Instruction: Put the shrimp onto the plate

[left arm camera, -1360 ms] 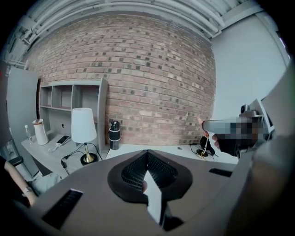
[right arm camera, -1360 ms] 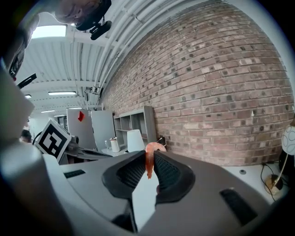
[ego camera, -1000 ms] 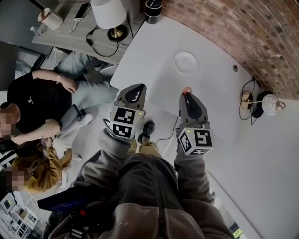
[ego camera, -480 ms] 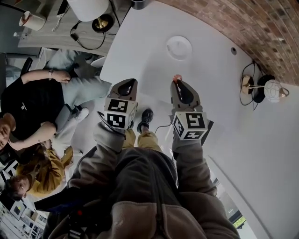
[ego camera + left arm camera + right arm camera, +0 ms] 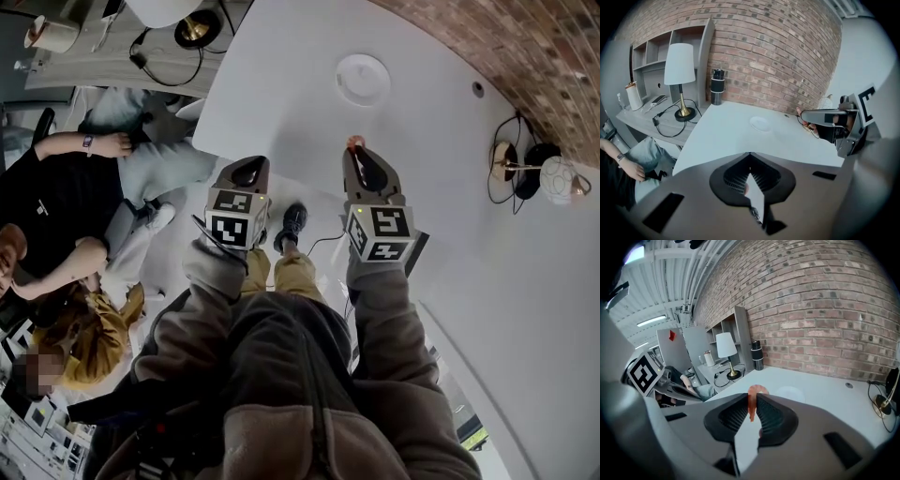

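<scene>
The right gripper (image 5: pixel 355 150) still pinched the shrimp (image 5: pixel 354 142) between its closed jaws, with the pink curl poking above the tips. It was held over the white table (image 5: pixel 450 206), short of the plate (image 5: pixel 363 80). The left gripper (image 5: pixel 252 163) stayed beside it, its jaws pressed together on nothing. Compared with a second earlier, both grippers kept their side-by-side pose and the gap to the plate looked much the same. The lamp (image 5: pixel 194 30) had slid toward the head view's top edge.

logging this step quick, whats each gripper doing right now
left gripper: closed, nothing in it
right gripper: closed on the shrimp
</scene>
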